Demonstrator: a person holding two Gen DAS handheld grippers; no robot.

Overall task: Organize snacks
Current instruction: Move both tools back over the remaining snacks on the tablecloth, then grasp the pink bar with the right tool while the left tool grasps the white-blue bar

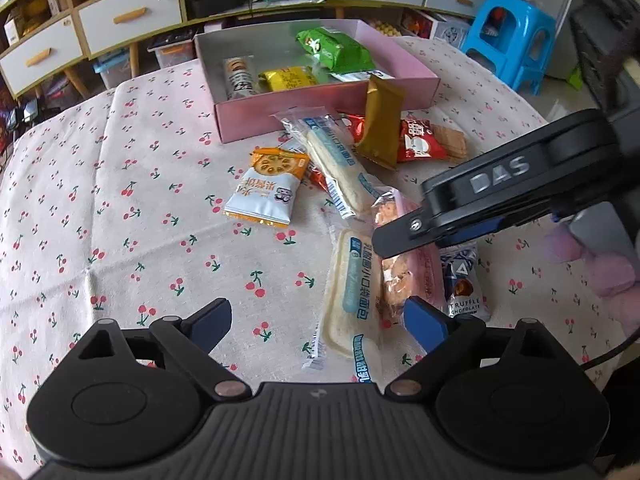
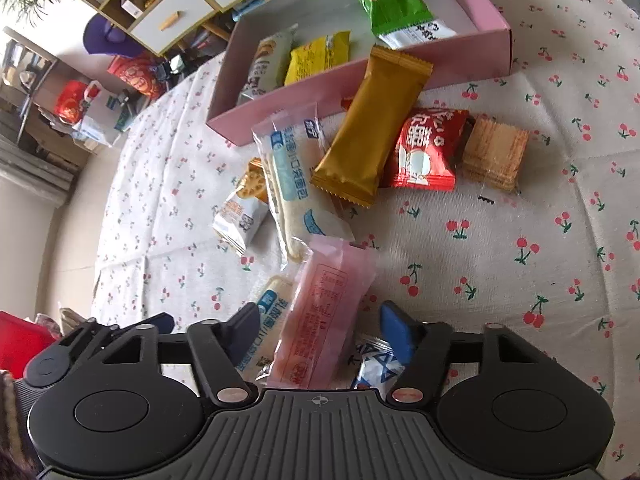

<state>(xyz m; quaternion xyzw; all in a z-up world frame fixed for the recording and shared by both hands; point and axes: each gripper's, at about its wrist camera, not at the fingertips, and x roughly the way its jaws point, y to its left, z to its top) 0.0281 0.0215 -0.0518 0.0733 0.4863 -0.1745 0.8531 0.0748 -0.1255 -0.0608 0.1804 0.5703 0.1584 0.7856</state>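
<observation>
A pink box (image 1: 320, 98) (image 2: 328, 84) on the cherry-print cloth holds a green packet (image 1: 336, 48) (image 2: 394, 8), a yellow packet (image 1: 288, 78) (image 2: 318, 60) and a biscuit pack (image 1: 239, 78). Loose snacks lie in front of it: gold bar (image 1: 380, 124) (image 2: 368, 128), red packet (image 1: 420, 140) (image 2: 424, 152), wafers (image 2: 494, 156), bread sticks (image 1: 340, 168) (image 1: 352, 300), orange-white packet (image 1: 266, 188), truffle packet (image 1: 464, 280). My right gripper (image 2: 320, 336) is open around a pink packet (image 2: 320, 312) (image 1: 404, 276); it also shows in the left wrist view (image 1: 394, 240). My left gripper (image 1: 318, 322) is open and empty over the lower bread stick.
Drawers and shelves (image 1: 128, 20) stand behind the table, with a blue plastic stool (image 1: 508, 36) at the right. The cloth to the left (image 1: 120, 220) and the right side (image 2: 540, 260) carry no snacks.
</observation>
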